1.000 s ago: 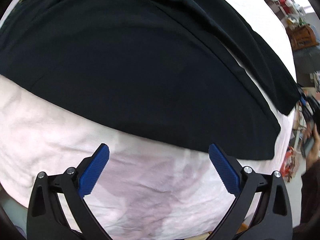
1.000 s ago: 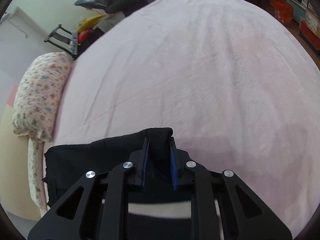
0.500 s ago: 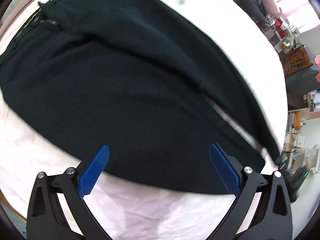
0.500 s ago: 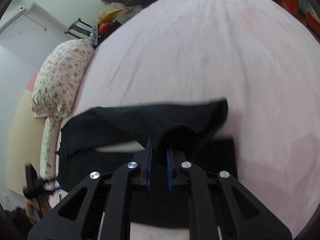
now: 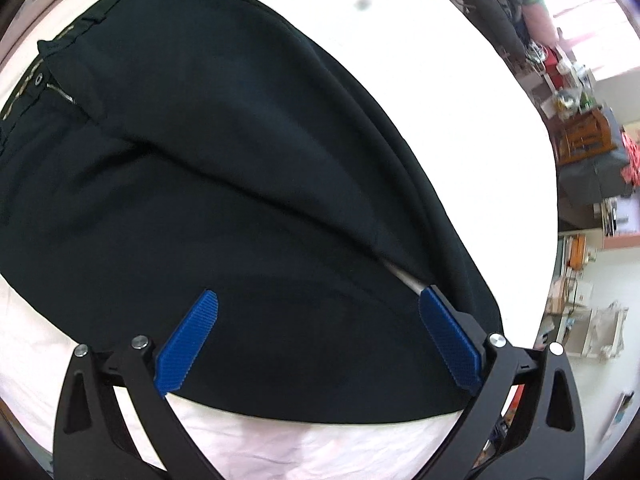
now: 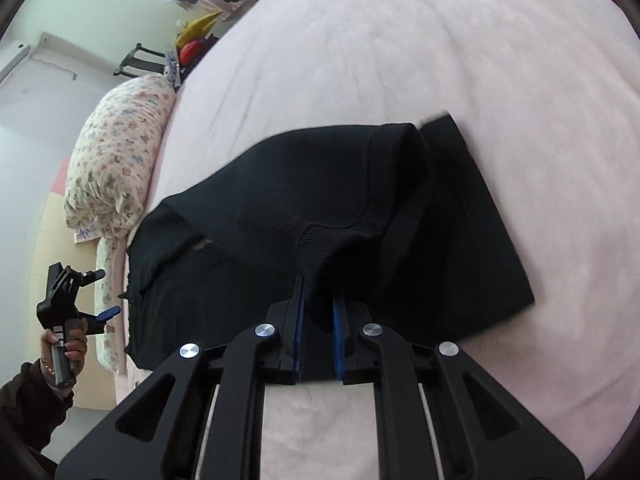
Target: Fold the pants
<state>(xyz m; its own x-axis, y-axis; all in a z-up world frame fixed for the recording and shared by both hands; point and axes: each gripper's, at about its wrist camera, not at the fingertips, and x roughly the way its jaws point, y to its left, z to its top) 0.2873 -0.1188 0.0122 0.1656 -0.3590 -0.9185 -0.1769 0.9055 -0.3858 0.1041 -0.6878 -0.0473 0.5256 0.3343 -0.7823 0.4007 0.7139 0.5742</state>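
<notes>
Since the earlier frames the held trouser end has been carried across the pants toward the pillow side, more of the waistband has come into the left view, and the right tongs have just been closing on cloth.

Left wrist view: the black pants (image 5: 224, 184) lie spread on the pink bed (image 5: 460, 92), with the waistband, button and zip (image 5: 60, 96) at the upper left. The left tongs (image 5: 318, 340) stand wide apart above the lower edge of the pants, their blue pads (image 5: 188, 344) clear of the cloth and holding nothing.

Right wrist view: the right tongs (image 6: 318, 320) are clamped on a bunched fold of the pants (image 6: 320, 216), which is lifted and draped over the layer lying flat on the bed (image 6: 440, 60). Left of the pants a floral pillow (image 6: 120, 152) rests along the bed's edge. Below the pillow a hand (image 6: 66, 350) holds the left tongs (image 6: 106, 314) beside the bed, apart from the pants.
</notes>
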